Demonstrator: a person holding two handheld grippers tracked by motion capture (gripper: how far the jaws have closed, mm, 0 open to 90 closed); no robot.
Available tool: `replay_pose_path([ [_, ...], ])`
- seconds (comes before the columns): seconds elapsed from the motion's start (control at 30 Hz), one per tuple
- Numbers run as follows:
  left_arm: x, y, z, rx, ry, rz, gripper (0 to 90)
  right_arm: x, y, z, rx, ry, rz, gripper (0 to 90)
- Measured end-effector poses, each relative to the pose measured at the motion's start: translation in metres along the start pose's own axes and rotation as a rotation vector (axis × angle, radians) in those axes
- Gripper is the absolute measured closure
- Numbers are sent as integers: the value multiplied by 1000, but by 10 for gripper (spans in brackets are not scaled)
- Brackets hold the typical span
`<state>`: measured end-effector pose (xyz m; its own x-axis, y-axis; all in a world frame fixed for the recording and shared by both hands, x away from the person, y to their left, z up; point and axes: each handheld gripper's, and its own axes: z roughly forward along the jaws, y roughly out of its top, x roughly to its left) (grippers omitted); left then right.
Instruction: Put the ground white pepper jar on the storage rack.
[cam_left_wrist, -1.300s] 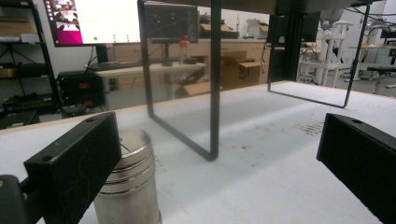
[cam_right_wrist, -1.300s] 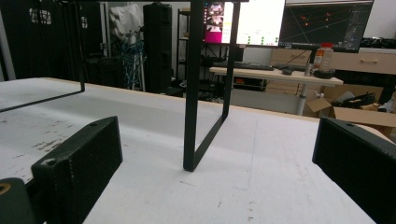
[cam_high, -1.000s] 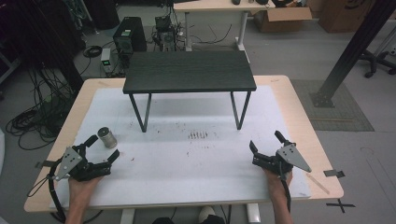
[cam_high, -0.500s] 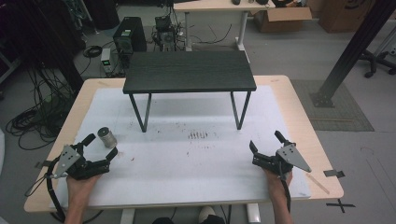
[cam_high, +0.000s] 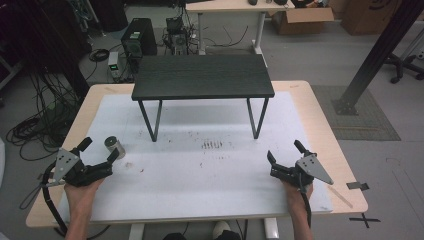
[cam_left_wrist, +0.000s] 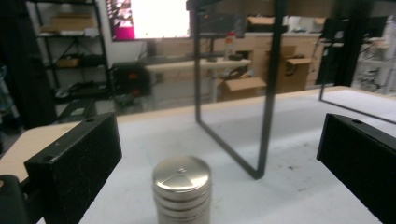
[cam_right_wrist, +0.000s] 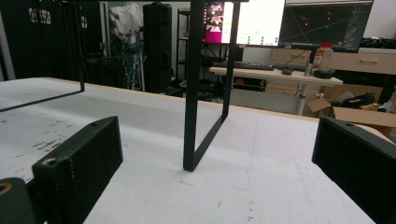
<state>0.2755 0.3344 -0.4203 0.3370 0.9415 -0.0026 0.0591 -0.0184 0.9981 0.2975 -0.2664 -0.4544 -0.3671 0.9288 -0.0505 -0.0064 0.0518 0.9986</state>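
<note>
My left gripper (cam_high: 100, 150) sits with its jaws spread wide, the small metal can (cam_high: 114, 147) standing upright between them on the white mat (cam_high: 210, 175), not touched by either jaw. The can is near the small black table's (cam_high: 202, 76) left leg. My right gripper (cam_high: 286, 153) rests low over the mat, jaws wide apart, holding nothing

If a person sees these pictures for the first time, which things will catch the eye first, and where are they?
The black stand with thin legs dominates the far middle of the white-covered table. Near the left edge, a small metal canister stands upright between the open jaws of the left gripper, not yet touched. The right gripper, also open, rests at the near right with nothing between its jaws.
</note>
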Motion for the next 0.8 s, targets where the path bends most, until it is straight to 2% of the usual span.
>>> replay_pose_path([
  [0.1, 1, 1, 3, 39, 44, -3, 4, 0, 0, 0, 0, 0, 0, 14],
  [0.27, 1, 1, 8, 94, 84, -17, 4, 0, 0, 0, 0, 0, 0, 14],
  [0.47, -1, 2, 19, 161, 107, -15, 5, 0, 0, 0, 2, 0, -2, 15],
  [0.7, -6, 2, 34, 269, 128, -1, 13, 0, 0, 0, 2, 0, -2, 15],
  [0.8, -5, 0, 37, 296, 147, -1, 15, 0, 0, 0, 2, 0, -2, 16],
])
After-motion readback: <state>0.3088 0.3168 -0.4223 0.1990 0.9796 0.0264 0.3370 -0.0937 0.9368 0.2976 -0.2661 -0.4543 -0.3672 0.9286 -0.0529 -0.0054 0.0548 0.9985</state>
